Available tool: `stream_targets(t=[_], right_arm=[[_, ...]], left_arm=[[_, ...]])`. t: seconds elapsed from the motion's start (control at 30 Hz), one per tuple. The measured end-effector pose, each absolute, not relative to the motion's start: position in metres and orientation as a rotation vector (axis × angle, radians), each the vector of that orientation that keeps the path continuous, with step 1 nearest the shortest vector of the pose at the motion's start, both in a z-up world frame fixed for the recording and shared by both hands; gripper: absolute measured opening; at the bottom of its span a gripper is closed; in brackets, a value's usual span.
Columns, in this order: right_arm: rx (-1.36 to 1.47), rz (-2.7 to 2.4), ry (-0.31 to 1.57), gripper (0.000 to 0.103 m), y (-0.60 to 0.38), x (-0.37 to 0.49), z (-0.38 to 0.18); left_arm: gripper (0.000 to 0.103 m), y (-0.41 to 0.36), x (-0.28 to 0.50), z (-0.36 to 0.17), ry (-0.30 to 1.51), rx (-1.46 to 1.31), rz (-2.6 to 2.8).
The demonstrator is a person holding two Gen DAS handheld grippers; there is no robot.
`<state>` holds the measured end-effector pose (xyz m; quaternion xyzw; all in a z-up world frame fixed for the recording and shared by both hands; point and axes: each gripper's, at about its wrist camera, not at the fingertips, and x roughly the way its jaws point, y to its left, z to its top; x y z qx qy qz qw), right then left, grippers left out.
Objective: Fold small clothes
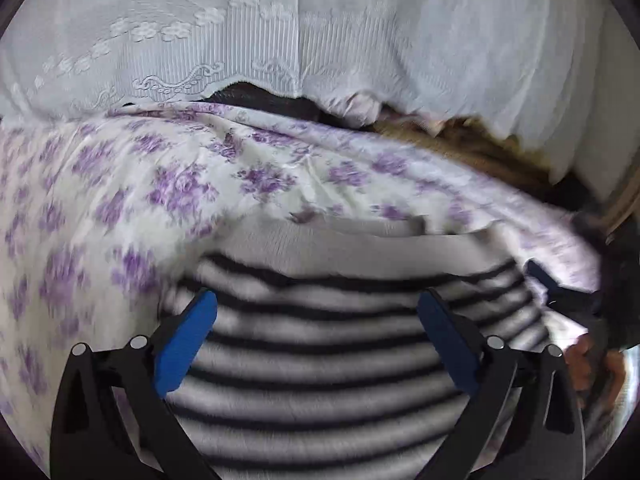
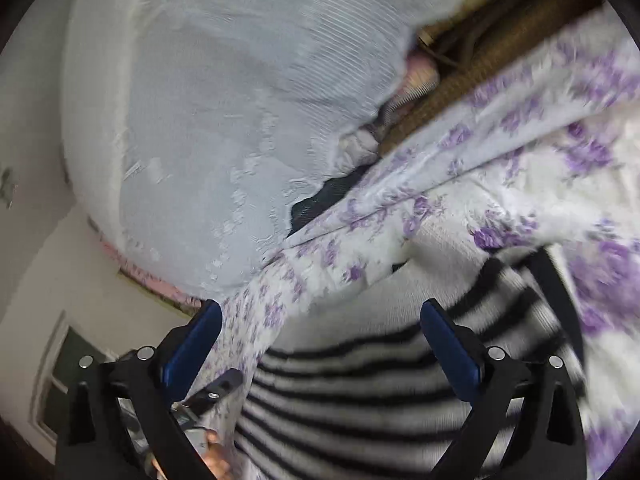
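On white bedsheet with purple flowers (image 1: 132, 184) lies fuzzy black-and-white striped garment (image 1: 320, 344), white band at far edge; left gripper (image 1: 318, 320) and right gripper (image 2: 322, 332) both gape wide above it, holding nothing; risk: soft knit bunches, sheet gets pinched along

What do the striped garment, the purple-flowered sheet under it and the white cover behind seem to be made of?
Striped garment: looks like a soft fuzzy knit; the black stripes have furry edges, though blur adds to that.
Flowered sheet: thin, smooth woven cloth, probably cotton; it creases sharply.
White cover: sheer lace-like fabric with fine ribs and raised flower motifs.
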<state>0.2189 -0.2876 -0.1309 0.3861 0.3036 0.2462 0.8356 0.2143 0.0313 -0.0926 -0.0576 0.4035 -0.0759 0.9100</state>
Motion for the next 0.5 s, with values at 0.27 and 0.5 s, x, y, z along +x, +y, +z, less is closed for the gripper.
stream_targets(t=[0.27, 0.5], right_arm=[[0.831, 0.514, 0.619, 0.092, -0.301, 0.224, -0.152], [0.829, 0.638, 0.631, 0.1, -0.287, 0.162, -0.141]], left_arm=[[0.098, 0.029, 0.234, -0.14, 0.924, -0.03, 0.031], [0.098, -0.007, 0.147, -0.135, 0.851, -0.011, -0.162]])
